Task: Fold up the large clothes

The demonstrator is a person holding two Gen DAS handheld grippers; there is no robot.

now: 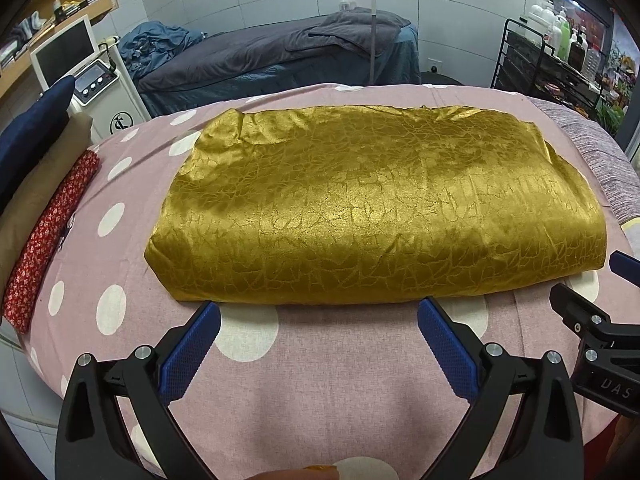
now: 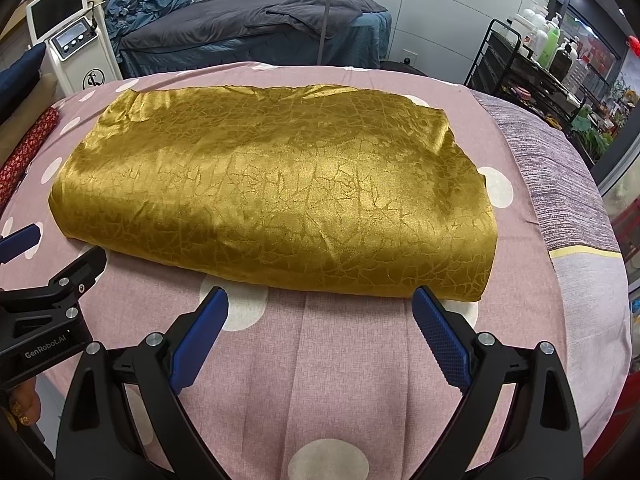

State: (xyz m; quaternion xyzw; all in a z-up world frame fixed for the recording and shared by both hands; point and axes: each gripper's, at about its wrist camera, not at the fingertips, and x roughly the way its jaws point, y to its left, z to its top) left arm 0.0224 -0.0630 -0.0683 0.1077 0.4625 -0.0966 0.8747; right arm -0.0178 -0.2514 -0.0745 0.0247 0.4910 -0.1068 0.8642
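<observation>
Left gripper [image 1: 319, 314] spread wide, gripping nothing, hovering at the gold cloth [image 1: 376, 204] near its fold. Right gripper [image 2: 320, 304] equally agape, empty. The folded cloth fills mid-frame on the pink dotted sheet [image 2: 352, 364]; red floral roll [image 1: 48, 240] far left.

Pink polka-dot bed [image 1: 328, 392] — folded gold cloth [image 1: 380, 208] at centre, red floral roll [image 1: 52, 236] along the left edge
</observation>
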